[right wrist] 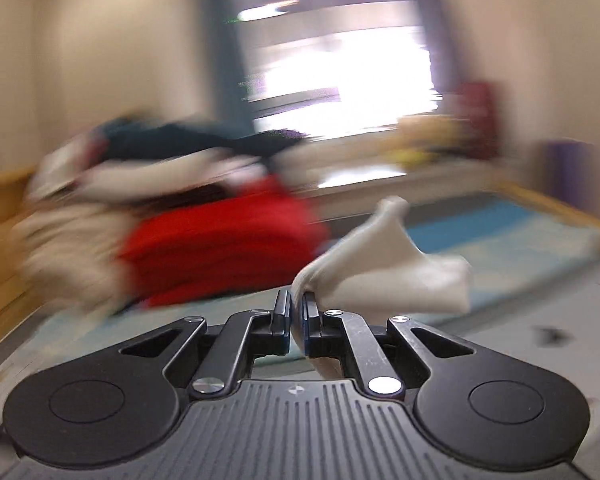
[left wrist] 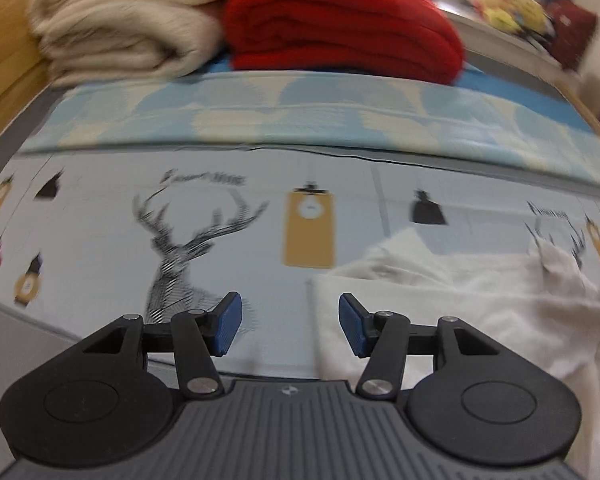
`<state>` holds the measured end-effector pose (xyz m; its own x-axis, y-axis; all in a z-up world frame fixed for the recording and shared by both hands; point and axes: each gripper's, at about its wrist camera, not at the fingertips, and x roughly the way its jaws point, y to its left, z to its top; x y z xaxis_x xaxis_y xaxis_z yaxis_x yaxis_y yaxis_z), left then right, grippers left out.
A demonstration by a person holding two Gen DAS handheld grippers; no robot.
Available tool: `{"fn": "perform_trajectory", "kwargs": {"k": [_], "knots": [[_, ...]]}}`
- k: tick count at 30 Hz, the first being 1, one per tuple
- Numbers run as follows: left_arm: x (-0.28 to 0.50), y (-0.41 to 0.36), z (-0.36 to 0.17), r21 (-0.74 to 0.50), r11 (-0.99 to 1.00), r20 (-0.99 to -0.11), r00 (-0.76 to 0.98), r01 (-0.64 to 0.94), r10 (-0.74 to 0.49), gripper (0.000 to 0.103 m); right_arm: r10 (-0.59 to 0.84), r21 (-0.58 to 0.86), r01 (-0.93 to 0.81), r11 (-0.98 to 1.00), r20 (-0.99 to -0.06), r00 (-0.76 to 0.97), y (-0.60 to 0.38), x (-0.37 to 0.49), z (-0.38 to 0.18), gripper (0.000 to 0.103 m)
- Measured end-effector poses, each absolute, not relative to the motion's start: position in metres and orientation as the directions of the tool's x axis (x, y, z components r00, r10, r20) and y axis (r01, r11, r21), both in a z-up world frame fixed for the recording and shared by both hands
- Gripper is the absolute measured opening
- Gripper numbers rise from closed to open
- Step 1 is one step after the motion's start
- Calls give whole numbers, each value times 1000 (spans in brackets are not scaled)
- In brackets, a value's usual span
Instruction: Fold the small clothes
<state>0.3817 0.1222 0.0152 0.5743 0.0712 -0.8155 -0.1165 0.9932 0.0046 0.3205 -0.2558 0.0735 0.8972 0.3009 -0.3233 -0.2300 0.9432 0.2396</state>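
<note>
A small white garment lies crumpled on the deer-print sheet, at the right of the left wrist view. My left gripper is open and empty, low over the sheet, its right finger above the garment's left edge. My right gripper is shut on a fold of the white garment and holds it up in the air; the cloth bunches out past the fingers. The right wrist view is heavily blurred.
A folded red blanket and a folded cream blanket lie at the far side, behind a light blue patterned cover. A window sill with toys is at the far right. A wooden bed frame runs along the left.
</note>
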Motion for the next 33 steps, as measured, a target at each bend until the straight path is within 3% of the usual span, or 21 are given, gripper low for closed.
{"fn": "perform_trajectory", "kwargs": {"k": [4,8,10,14,17,20,25,28,33], "knots": [[381,141,16,-15,986,-827,557,-163,80,59,553,285,-485,826,-574,604,-159,306,7,10],[379,143,21,-43,987,-821,568,-153,52,59,510,245,-536,808,-747,426,-150,280,-33,10],[380,140,21,-54,989,-822,568,-141,37,59,502,248,-523,816,-752,426,-177,279,-28,10],[383,132,13,-69,989,-836,548,-128,13,59,380,143,-425,894,-747,546,-244,280,-9,21],[385,121,12,-52,992,-834,551,-112,19,59,235,122,-214,969,-726,646,-316,289,-11,22],[389,108,12,-44,994,-832,554,-100,19,59,121,183,35,982,-766,631,-379,304,-37,22],[398,83,5,-26,998,-839,545,-62,12,59,165,348,159,924,-737,656,-430,324,-62,25],[401,73,0,-10,999,-844,537,-39,13,59,224,419,171,892,-738,636,-428,350,-83,35],[406,73,-6,2,999,-850,526,-46,26,59,265,432,123,894,-728,632,-410,381,-95,35]]}}
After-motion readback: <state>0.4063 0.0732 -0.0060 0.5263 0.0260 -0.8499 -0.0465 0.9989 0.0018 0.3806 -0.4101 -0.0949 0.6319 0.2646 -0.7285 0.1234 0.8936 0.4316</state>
